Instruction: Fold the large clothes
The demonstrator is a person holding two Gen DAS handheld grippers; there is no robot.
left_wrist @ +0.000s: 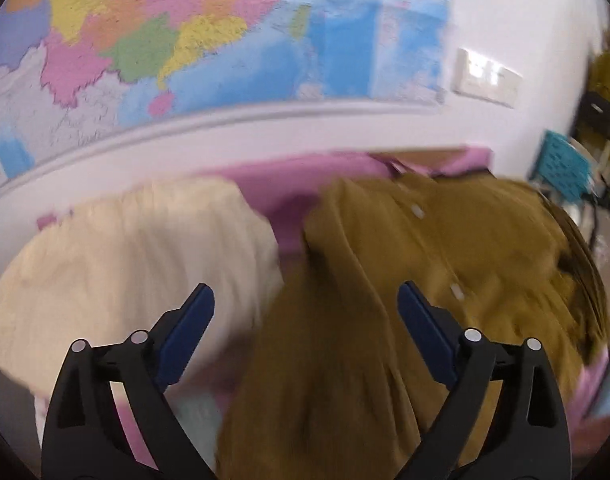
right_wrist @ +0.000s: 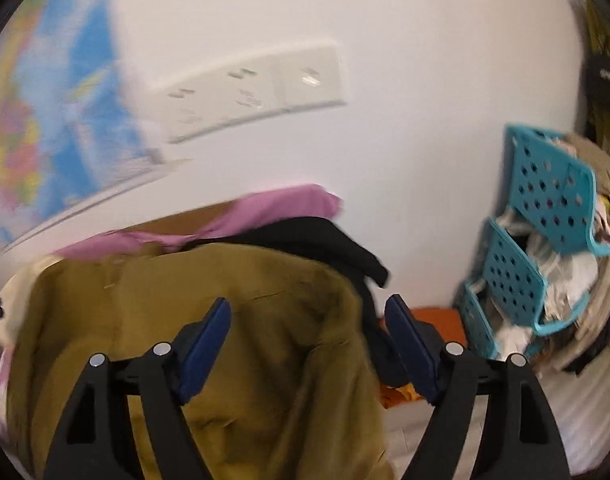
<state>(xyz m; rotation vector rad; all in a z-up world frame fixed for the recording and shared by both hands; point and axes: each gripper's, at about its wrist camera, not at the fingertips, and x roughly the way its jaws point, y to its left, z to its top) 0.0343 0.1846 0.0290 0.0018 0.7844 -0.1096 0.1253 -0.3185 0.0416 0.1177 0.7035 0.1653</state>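
The left gripper (left_wrist: 306, 294) has its two blue-padded jaws spread wide, nothing between the pads; below and beyond it lies an olive-brown buttoned shirt (left_wrist: 445, 248), rumpled rather than flat. The right gripper (right_wrist: 308, 308) is likewise released, its jaws apart and empty, above the same olive-brown shirt (right_wrist: 209, 312), one edge of which hangs toward the camera. Both views are blurred. Just left of the shirt sits a cream garment (left_wrist: 137, 256), bundled; whether it is folded cannot be told. Behind them is pink cloth (left_wrist: 289, 184) and, at the shirt's far right, a black garment (right_wrist: 337, 240). Further out stand turquoise baskets (right_wrist: 545, 200) stuffed with more fabric, a white wall with a socket strip (right_wrist: 261, 92) and a coloured map (left_wrist: 177, 32). Judging from this, the shirt has been let go but shows no tidy finished fold, and more clothes seem to remain
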